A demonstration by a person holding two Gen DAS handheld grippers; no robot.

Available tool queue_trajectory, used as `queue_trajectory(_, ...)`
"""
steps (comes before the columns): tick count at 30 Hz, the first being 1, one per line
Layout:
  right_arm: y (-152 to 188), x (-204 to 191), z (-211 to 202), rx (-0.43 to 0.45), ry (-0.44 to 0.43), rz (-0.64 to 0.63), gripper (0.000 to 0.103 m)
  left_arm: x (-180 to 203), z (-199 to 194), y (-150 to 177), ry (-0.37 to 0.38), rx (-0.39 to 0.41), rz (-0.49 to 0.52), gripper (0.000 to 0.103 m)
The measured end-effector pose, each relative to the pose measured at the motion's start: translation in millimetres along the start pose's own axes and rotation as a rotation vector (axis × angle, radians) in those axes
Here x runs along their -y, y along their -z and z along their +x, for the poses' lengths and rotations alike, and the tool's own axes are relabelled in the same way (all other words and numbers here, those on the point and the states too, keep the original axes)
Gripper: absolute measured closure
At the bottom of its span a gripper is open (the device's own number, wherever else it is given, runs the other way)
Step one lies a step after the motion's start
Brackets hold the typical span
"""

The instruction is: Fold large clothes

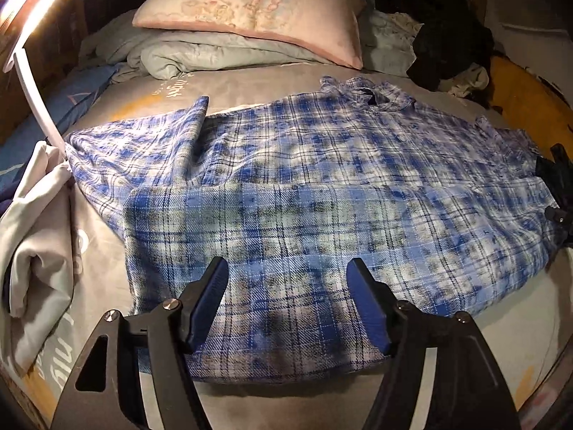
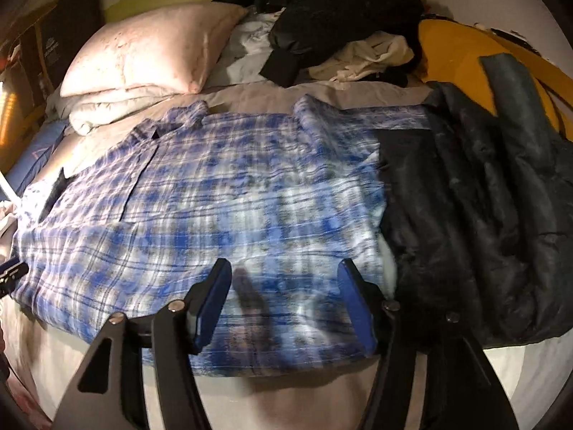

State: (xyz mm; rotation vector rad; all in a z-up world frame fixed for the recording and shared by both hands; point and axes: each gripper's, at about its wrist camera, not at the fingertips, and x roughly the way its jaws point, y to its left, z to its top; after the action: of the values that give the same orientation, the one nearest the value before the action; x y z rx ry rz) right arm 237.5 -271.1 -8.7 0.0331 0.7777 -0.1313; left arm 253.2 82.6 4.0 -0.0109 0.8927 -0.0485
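A large blue and white plaid shirt lies spread flat across the bed, collar toward the pillow, one sleeve folded up at its left side. It also shows in the right wrist view. My left gripper is open and empty, hovering over the shirt's near hem. My right gripper is open and empty, over the shirt's hem near its right edge. The right gripper's tip shows at the far right of the left wrist view.
A pink pillow on a folded grey quilt sits at the head of the bed. A dark puffer jacket lies right of the shirt. A pile of black and cream clothes is behind. A pale garment lies left.
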Motion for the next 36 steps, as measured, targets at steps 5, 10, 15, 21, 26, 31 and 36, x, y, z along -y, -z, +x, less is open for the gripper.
queue_trajectory(5, 1.0, -15.2, -4.3, 0.011, -0.018, -0.043, 0.020, -16.2, -11.2, -8.0, -0.007, 0.041, -0.028, 0.027)
queue_trajectory(10, -0.3, -18.7, -15.1, 0.081, 0.020, -0.048, 0.000, -40.7, -15.5, -13.7, 0.056, 0.034, -0.129, 0.022)
queue_trajectory(15, -2.6, -13.8, -16.6, 0.087, 0.023, -0.022, 0.000, -56.5, -25.8, -24.4, 0.036, 0.062, -0.137, 0.012)
queue_trajectory(21, -4.0, -10.8, -16.3, 0.078, 0.022, -0.008, 0.000, -92.6, -54.3, -56.3, -0.005, 0.201, -0.124, 0.000)
queue_trajectory(26, -4.8, -14.7, -16.4, 0.080, 0.002, -0.027, 0.000, -128.0, -58.0, -76.5, -0.019, 0.216, -0.167, 0.000)
queue_trajectory(31, -4.7, -24.4, -12.4, 0.063, -0.017, -0.049, 0.000, -152.5, -20.6, -68.4, 0.058, 0.079, -0.303, 0.007)
queue_trajectory(36, -0.4, -38.5, -11.5, 0.047, -0.035, -0.100, 0.000, -157.7, 9.5, -55.2, 0.057, -0.033, -0.384, 0.026)
